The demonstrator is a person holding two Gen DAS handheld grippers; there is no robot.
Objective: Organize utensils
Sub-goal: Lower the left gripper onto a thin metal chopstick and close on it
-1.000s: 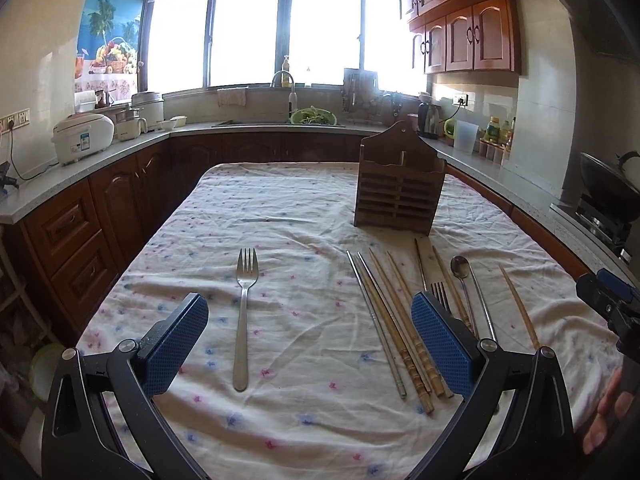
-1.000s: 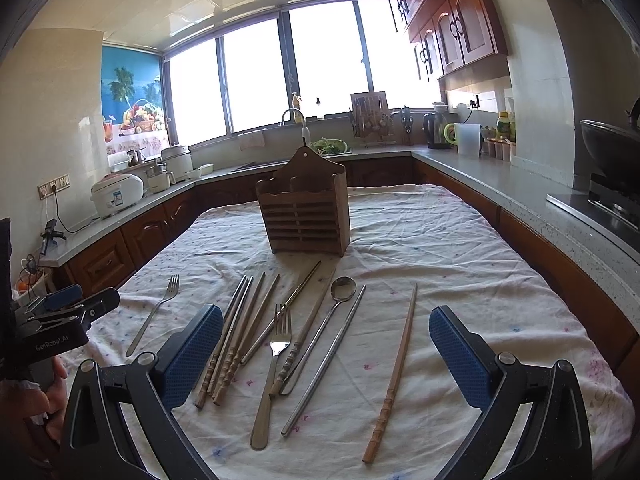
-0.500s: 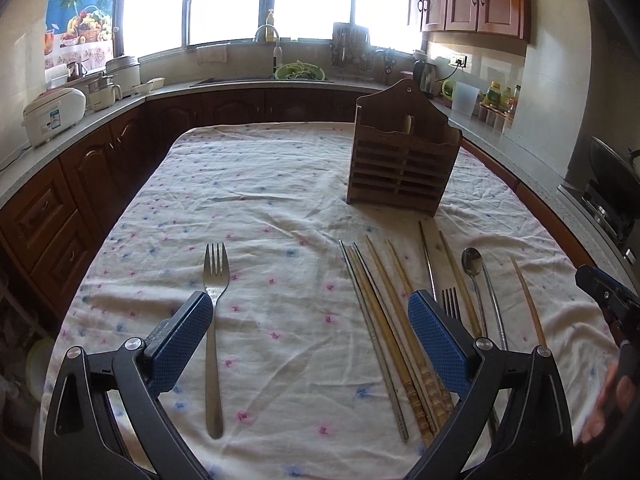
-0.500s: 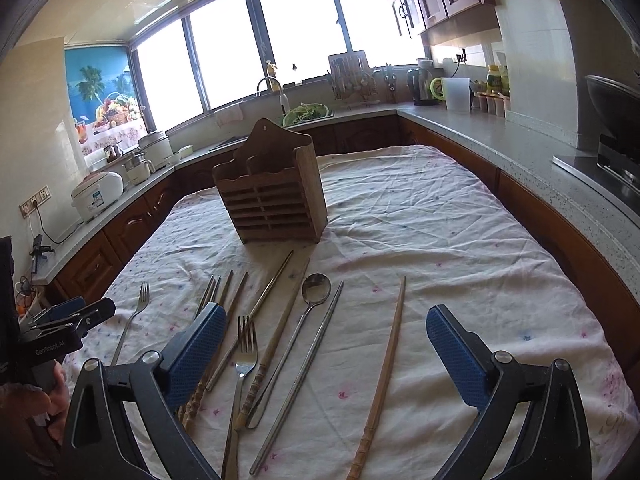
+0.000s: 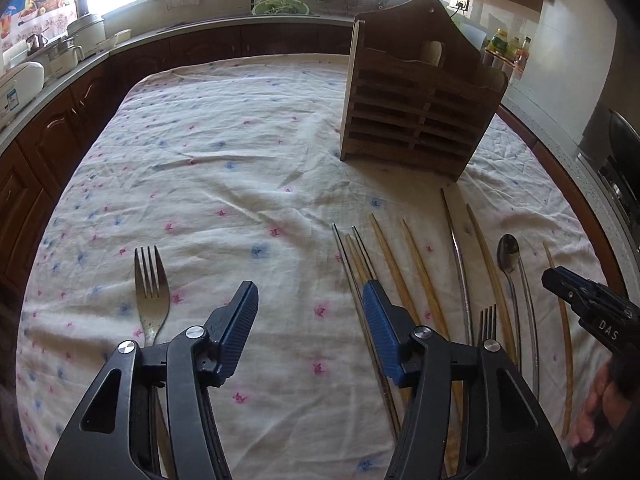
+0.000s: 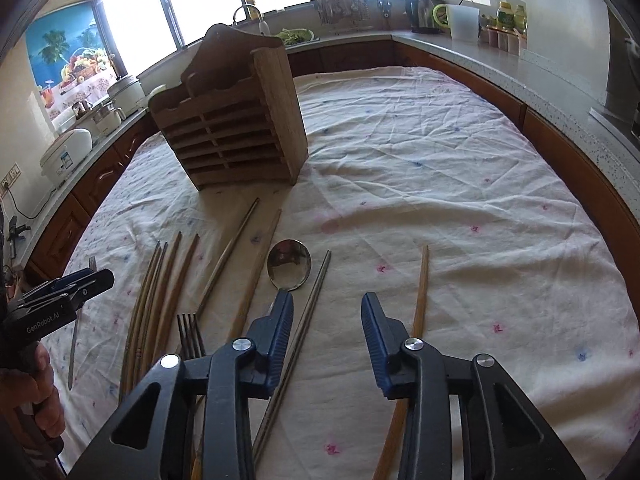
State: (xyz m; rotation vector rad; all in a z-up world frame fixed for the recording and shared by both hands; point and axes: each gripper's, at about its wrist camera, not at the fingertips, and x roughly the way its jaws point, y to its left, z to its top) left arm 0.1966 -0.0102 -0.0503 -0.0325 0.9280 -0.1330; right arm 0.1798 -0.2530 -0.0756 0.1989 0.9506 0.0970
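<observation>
A wooden utensil holder (image 5: 420, 112) (image 6: 232, 120) stands on the flowered cloth. In front of it lie several chopsticks (image 5: 384, 248) (image 6: 168, 276), a spoon (image 5: 509, 256) (image 6: 289, 264) and a fork (image 5: 489, 320) (image 6: 190, 332). A second fork (image 5: 151, 292) lies alone at the left. My left gripper (image 5: 306, 296) hovers between that fork and the chopsticks, jaws closing over bare cloth. My right gripper (image 6: 327, 308) hangs just before the spoon, jaws closing. A metal chopstick (image 6: 312, 304) lies below between its fingers, untouched. A lone wooden chopstick (image 6: 422, 280) lies to its right.
The table (image 6: 500, 184) sits inside a U-shaped kitchen counter (image 6: 520, 64) with dark wood cabinets (image 5: 48, 128) close on both sides. Each gripper shows in the other's view, a hand (image 6: 44, 380) on its handle. Bare cloth stretches right of the holder.
Both grippers have come forward and down toward the utensils, tilting more steeply at the table. Both pairs of jaws have narrowed from wide open to roughly half.
</observation>
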